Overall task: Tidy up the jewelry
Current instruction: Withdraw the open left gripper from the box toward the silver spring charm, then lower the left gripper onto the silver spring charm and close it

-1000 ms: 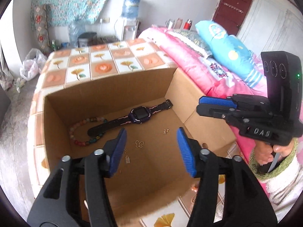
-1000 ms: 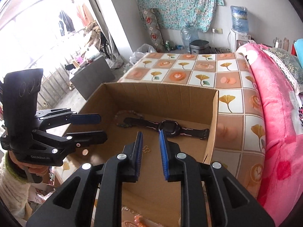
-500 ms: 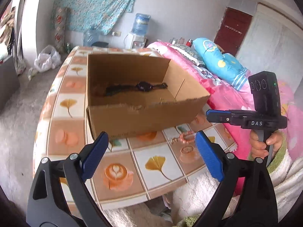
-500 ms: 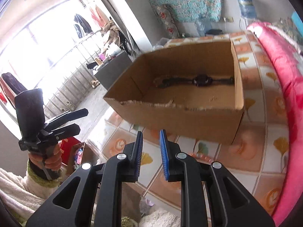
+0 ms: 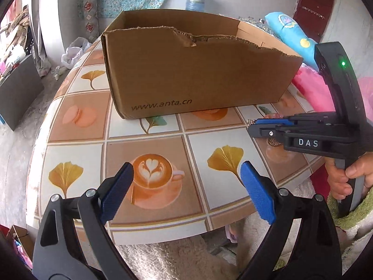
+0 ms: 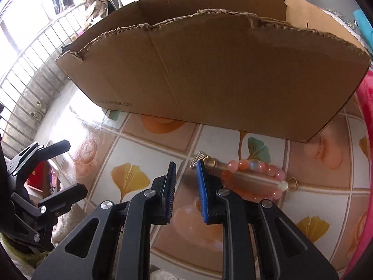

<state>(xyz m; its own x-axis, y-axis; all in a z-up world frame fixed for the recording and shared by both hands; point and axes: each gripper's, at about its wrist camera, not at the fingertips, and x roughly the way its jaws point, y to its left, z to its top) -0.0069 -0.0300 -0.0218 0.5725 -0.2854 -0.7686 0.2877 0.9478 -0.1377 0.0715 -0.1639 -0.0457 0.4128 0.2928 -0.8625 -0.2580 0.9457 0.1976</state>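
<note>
An open cardboard box (image 5: 193,74) stands on the tiled table cloth (image 5: 77,116); its front wall (image 6: 209,70) hides whatever lies inside. In front of it lies a pink bead bracelet (image 6: 254,166), with a small silver piece (image 6: 197,158) and two gold rings (image 6: 209,162) beside it. My right gripper (image 6: 185,163) hovers low just left of the bracelet, jaws a narrow gap apart with nothing between them. My left gripper (image 5: 186,170) stands wide open over the latte tile, holding nothing. The left wrist view shows the right gripper (image 5: 253,127) from the side, over the jewelry.
The table's rounded front edge (image 5: 163,238) is close below my left gripper, with a fluffy cream rug (image 5: 177,259) beneath. A pink bedspread (image 6: 366,163) borders the table on the right. A person's hand (image 5: 342,177) grips the right tool's handle.
Both grippers have drawn back from above the box and sunk toward the table in front of it. The left jaws have spread wider. The box's inside has dropped out of sight.
</note>
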